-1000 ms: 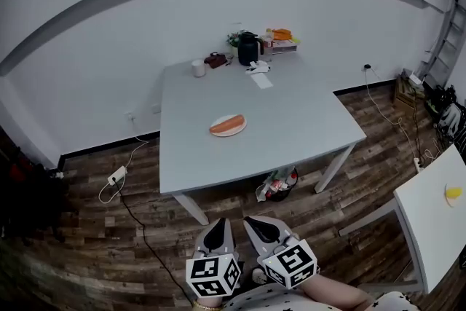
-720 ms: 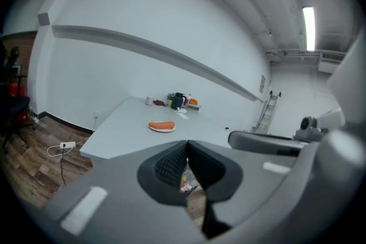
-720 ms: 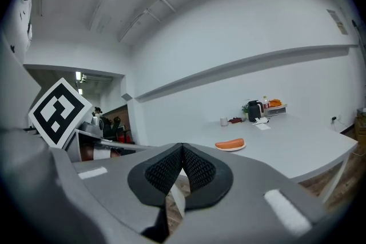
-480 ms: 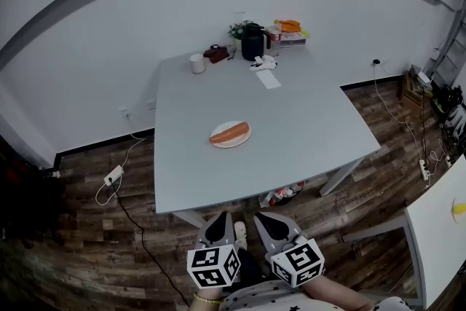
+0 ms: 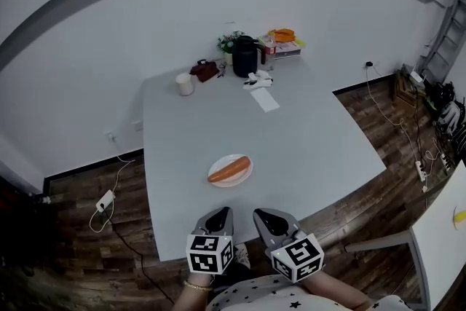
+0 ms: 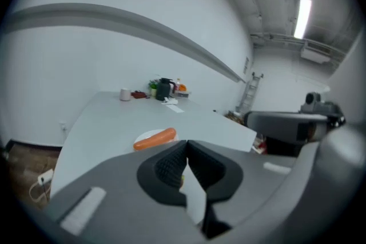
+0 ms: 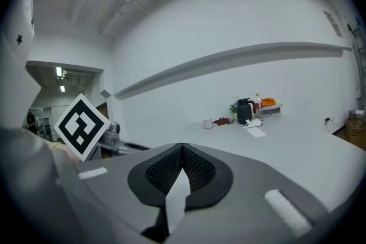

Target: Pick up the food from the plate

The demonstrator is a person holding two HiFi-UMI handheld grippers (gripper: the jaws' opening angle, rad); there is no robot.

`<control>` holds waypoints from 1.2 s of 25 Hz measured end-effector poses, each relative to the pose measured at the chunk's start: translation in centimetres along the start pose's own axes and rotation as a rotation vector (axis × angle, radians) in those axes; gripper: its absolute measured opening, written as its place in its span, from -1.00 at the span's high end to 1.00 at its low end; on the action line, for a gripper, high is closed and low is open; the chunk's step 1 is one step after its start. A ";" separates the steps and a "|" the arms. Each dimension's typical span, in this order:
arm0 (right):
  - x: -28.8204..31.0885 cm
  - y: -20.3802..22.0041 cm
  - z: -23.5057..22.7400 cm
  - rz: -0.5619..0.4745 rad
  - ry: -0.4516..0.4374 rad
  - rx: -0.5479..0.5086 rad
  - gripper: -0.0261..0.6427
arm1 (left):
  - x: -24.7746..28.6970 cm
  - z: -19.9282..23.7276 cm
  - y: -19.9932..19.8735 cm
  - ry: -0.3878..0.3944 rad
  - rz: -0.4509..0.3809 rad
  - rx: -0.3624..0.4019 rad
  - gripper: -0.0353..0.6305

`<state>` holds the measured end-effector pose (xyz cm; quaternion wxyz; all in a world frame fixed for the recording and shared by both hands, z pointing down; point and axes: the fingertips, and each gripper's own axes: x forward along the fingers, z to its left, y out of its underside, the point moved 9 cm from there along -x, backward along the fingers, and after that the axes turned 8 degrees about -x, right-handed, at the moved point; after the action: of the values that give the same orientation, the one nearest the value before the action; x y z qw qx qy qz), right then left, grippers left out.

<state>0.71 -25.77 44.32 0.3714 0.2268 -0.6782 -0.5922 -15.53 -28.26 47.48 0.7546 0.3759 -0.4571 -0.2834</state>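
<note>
An orange sausage lies on a small white plate near the front of the grey table. The left gripper view shows the same sausage and plate just beyond the jaws. My left gripper is shut and empty, hovering at the table's front edge, a short way in front of the plate. My right gripper is beside it, also shut with nothing in it. In the gripper views, my left gripper and right gripper have their pads pressed together.
At the table's far end stand a black kettle, a white cup, a dark red item, a small plant, an orange item on a box and a paper slip. A second white table is at right. Cables cross the wooden floor.
The view has come closer to the table; the plate now lies much nearer both grippers. Both grippers stay shut and side by side.
</note>
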 end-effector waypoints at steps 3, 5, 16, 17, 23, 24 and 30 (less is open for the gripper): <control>2.9 -0.9 -1.6 0.002 0.019 0.007 0.93 | 4.4 2.1 -1.9 0.081 0.149 0.168 0.87; 4.2 -1.2 -2.5 0.010 0.037 0.014 0.93 | 7.6 3.6 -2.8 0.120 0.255 0.301 0.68; 7.6 0.1 -5.5 0.092 0.154 0.078 0.93 | 21.4 7.6 -3.9 0.251 0.606 0.709 0.20; 7.8 0.2 -5.6 0.097 0.160 0.080 0.93 | 22.0 7.6 -4.4 0.245 0.597 0.716 0.20; 8.4 0.5 -5.5 0.125 0.153 0.084 0.93 | 24.5 7.0 -6.6 0.255 0.621 0.842 0.20; 8.5 0.5 -5.4 0.129 0.150 0.083 0.93 | 25.0 6.9 -6.7 0.272 0.647 0.858 0.20; 8.8 0.5 -5.7 0.138 0.153 0.076 0.93 | 27.1 6.7 -5.1 0.324 0.830 0.924 0.31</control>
<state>-0.24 -35.88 46.98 0.4530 0.2380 -0.6839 -0.5200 -10.55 -54.05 58.15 0.6212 0.4924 -0.5197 0.3188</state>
